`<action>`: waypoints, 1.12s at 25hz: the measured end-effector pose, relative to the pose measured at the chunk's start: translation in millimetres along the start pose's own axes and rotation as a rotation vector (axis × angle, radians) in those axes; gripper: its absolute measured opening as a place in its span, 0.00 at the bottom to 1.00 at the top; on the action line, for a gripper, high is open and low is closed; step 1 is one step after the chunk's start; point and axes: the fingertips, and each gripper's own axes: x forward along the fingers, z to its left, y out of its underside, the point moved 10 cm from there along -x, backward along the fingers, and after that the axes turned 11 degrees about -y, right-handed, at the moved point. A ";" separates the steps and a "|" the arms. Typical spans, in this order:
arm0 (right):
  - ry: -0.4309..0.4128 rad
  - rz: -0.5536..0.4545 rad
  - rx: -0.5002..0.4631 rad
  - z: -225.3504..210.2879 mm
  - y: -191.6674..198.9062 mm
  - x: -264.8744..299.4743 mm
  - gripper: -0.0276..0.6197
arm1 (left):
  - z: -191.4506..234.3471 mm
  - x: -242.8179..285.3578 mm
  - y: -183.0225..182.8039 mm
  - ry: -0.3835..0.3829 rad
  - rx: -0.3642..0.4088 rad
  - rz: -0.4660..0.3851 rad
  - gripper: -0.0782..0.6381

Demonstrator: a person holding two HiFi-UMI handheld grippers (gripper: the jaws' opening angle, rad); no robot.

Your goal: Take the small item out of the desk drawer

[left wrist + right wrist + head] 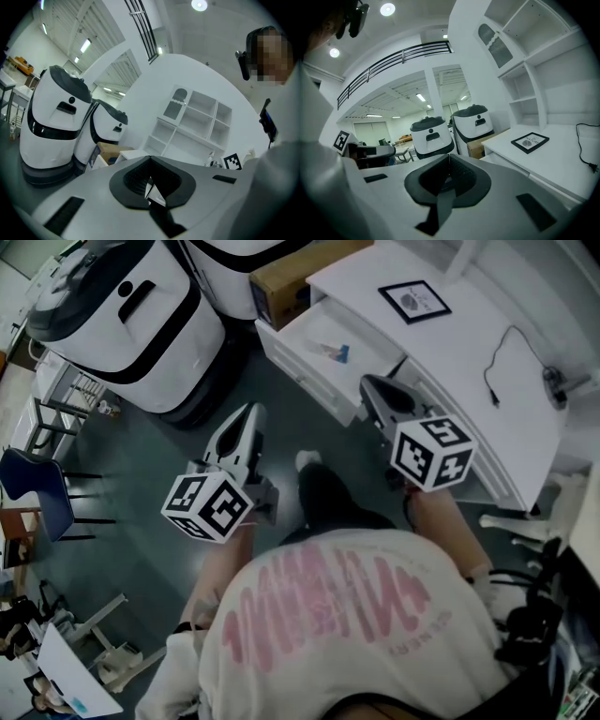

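Note:
The white desk (469, 362) has its drawer (302, 373) pulled open toward me. A small blue and orange item (336, 352) lies on the drawer's pale bottom. My right gripper (372, 382) hovers just in front of the drawer's near corner, short of the item, with its jaws shut and empty (449, 155). My left gripper (249, 412) hangs over the dark floor to the drawer's left, well away from it. Its jaws (150, 158) also meet at the tips; a pale sliver shows low between them, and I cannot tell what it is.
A framed picture (413, 301) and a black cable (502, 357) lie on the desk top. A cardboard box (281, 287) stands behind the drawer. Two large white machines (131, 315) stand at the far left. A blue chair (37, 488) is at the left edge.

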 end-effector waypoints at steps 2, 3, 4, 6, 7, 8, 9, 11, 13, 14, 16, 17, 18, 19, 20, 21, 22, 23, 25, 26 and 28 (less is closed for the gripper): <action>0.005 0.004 0.006 -11.6 -1.9 14.0 0.07 | 7.0 17.0 -2.6 0.025 0.003 0.015 0.15; 0.010 0.004 0.011 -18.4 -3.4 21.2 0.07 | 10.9 25.8 -4.9 0.037 0.004 0.022 0.15; 0.015 0.004 0.017 -25.8 -5.4 28.5 0.07 | 15.3 34.6 -8.1 0.044 0.004 0.024 0.15; 0.024 0.002 0.032 -41.5 -10.9 43.8 0.07 | 25.4 54.2 -17.0 0.046 0.003 0.024 0.15; 0.027 0.000 0.038 -49.8 -14.0 51.6 0.07 | 30.7 65.3 -21.6 0.042 0.005 0.025 0.15; 0.030 -0.001 0.042 -58.4 -17.1 59.4 0.07 | 35.8 76.9 -25.5 0.036 0.007 0.027 0.15; 0.033 0.000 0.046 -67.4 -19.8 67.2 0.07 | 40.8 88.8 -28.2 0.029 0.007 0.032 0.15; 0.035 0.006 0.057 -87.0 -24.0 83.0 0.07 | 50.1 112.1 -31.2 0.018 0.008 0.051 0.15; 0.033 0.015 0.074 -107.0 -26.0 100.3 0.07 | 59.7 134.4 -32.3 0.012 0.019 0.077 0.15; 0.031 0.022 0.082 -116.4 -26.2 109.6 0.07 | 65.1 145.4 -32.1 0.008 0.022 0.092 0.15; 0.025 0.044 0.091 -133.6 -25.6 129.2 0.07 | 76.6 167.4 -30.5 0.000 0.017 0.118 0.15; 0.021 0.058 0.094 -141.5 -24.9 139.7 0.07 | 82.2 178.0 -29.6 -0.004 0.011 0.129 0.15; 0.015 0.074 0.095 -148.9 -24.1 150.0 0.07 | 87.2 187.7 -28.4 -0.007 0.008 0.138 0.15; 0.010 0.091 0.095 -155.8 -23.0 159.7 0.07 | 91.5 196.5 -26.9 -0.009 0.007 0.147 0.15; 0.006 0.107 0.092 -162.4 -22.0 168.5 0.07 | 95.2 204.5 -25.2 -0.010 0.009 0.157 0.15; 0.007 0.121 0.089 -168.9 -20.9 176.6 0.07 | 98.7 211.8 -23.4 -0.013 0.010 0.167 0.15; 0.009 0.135 0.087 -175.2 -19.8 184.0 0.07 | 102.2 218.2 -21.6 -0.018 0.006 0.177 0.15; 0.013 0.149 0.087 -181.3 -18.3 191.0 0.07 | 105.8 223.8 -20.0 -0.025 -0.001 0.187 0.15; 0.020 0.180 0.096 -192.6 -13.5 204.3 0.07 | 113.6 232.9 -17.5 -0.043 -0.014 0.202 0.15; 0.021 0.197 0.100 -198.0 -10.4 210.7 0.07 | 117.4 236.6 -16.6 -0.054 -0.020 0.207 0.15; 0.011 0.233 0.110 -208.6 -2.4 222.7 0.07 | 124.2 241.8 -13.9 -0.073 -0.028 0.214 0.15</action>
